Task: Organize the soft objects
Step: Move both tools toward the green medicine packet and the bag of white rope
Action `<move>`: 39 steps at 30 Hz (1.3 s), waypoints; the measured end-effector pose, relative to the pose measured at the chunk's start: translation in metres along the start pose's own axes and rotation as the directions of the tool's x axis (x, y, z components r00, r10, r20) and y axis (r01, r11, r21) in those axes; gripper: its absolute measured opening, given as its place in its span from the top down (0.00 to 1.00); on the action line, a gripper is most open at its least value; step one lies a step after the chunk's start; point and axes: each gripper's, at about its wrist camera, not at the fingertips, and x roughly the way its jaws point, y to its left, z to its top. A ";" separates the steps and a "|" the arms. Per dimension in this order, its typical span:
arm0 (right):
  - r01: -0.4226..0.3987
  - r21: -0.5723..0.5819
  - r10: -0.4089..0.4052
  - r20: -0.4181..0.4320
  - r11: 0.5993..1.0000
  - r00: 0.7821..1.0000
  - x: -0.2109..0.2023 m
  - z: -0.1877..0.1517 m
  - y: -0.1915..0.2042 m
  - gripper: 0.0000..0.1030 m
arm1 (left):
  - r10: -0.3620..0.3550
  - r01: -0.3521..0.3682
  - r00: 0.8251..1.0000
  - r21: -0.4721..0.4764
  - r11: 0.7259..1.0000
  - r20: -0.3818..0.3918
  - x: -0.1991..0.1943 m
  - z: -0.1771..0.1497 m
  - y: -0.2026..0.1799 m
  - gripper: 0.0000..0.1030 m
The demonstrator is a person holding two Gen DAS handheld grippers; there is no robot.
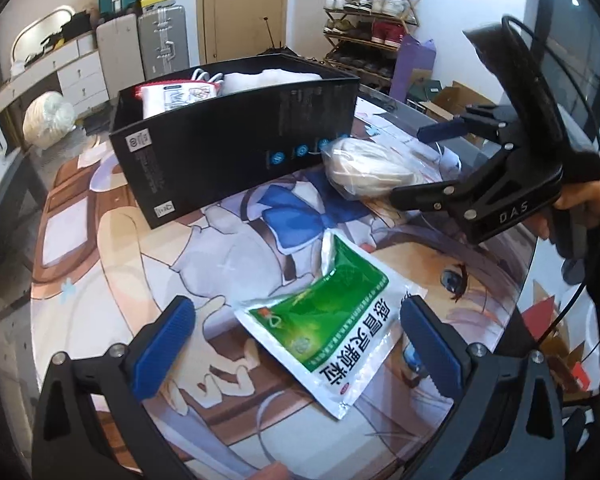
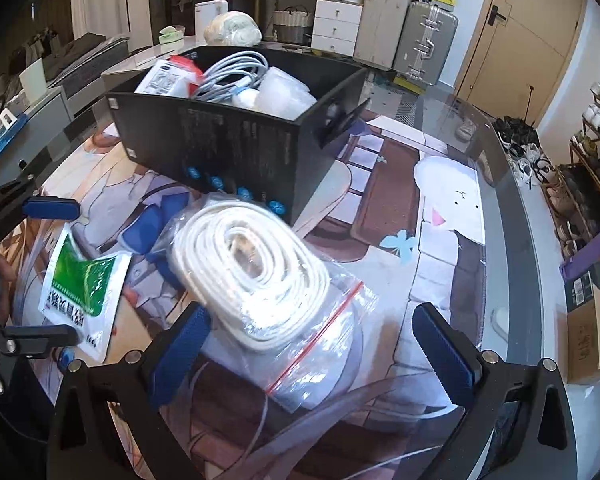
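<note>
A green and silver sachet [image 1: 324, 320] lies flat on the printed table mat, between the spread fingers of my open left gripper [image 1: 300, 344]. It also shows in the right wrist view [image 2: 80, 284]. A clear zip bag holding a coiled white cable [image 2: 260, 264] lies in front of the black box [image 2: 236, 140]; my open right gripper [image 2: 312, 352] straddles its near end. The bag [image 1: 364, 168] and the right gripper [image 1: 420, 164] also show in the left wrist view. The black box [image 1: 228, 144] holds white packets and a cable.
The table's glass edge [image 2: 512, 216] runs along the right. Suitcases [image 1: 144, 48], a drawer unit and a shoe rack [image 1: 372, 24] stand beyond the table. A white bundle [image 1: 48, 120] sits at the far left. Cardboard boxes [image 2: 592, 320] lie on the floor.
</note>
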 end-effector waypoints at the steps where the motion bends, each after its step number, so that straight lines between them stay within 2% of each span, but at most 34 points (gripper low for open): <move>1: -0.011 0.004 0.011 0.000 1.000 1.000 0.002 0.001 -0.001 0.00 | 0.006 -0.006 1.000 -0.005 1.000 -0.003 0.000 0.000 0.001 0.00; 10: -0.089 0.003 0.089 0.006 0.996 0.996 0.012 0.012 0.000 0.00 | 0.055 -0.056 0.998 -0.060 0.997 -0.019 0.001 0.004 0.016 0.00; 16: -0.124 -0.017 0.125 0.005 0.992 0.992 0.018 0.019 0.005 0.00 | 0.119 -0.122 0.993 -0.139 0.983 -0.025 0.001 0.005 0.039 0.00; 19: -0.149 -0.020 0.149 0.005 0.989 0.989 0.020 0.021 0.009 0.00 | 0.096 -0.097 0.995 -0.146 0.985 -0.018 -0.001 0.002 0.046 0.00; 22: -0.163 -0.037 0.164 0.007 0.986 0.986 0.020 0.023 0.015 0.01 | 0.041 -0.040 0.999 -0.135 0.990 0.002 -0.005 0.001 0.044 0.00; 26: -0.182 -0.062 0.183 0.007 0.981 0.983 0.020 0.024 0.022 0.01 | 0.032 -0.031 0.999 -0.089 0.996 0.008 -0.007 0.004 0.036 0.00; 28: -0.183 -0.071 0.184 0.008 0.981 0.983 0.019 0.023 0.023 0.04 | 0.027 -0.027 1.000 -0.059 0.998 0.005 -0.006 0.007 0.031 0.00; 34: -0.171 -0.067 0.173 0.023 0.983 0.985 0.012 0.019 0.024 0.21 | 0.005 -0.004 1.000 0.021 1.000 -0.023 0.000 0.018 0.022 0.00; 36: -0.176 -0.077 0.179 0.031 0.981 0.983 0.008 0.017 0.026 0.31 | -0.001 0.002 0.999 0.038 0.999 -0.032 0.001 0.021 0.021 0.00; 39: -0.182 -0.086 0.185 0.036 0.980 0.982 0.003 0.013 0.031 0.40 | -0.019 0.022 0.998 0.063 0.998 -0.054 0.004 0.021 0.018 0.00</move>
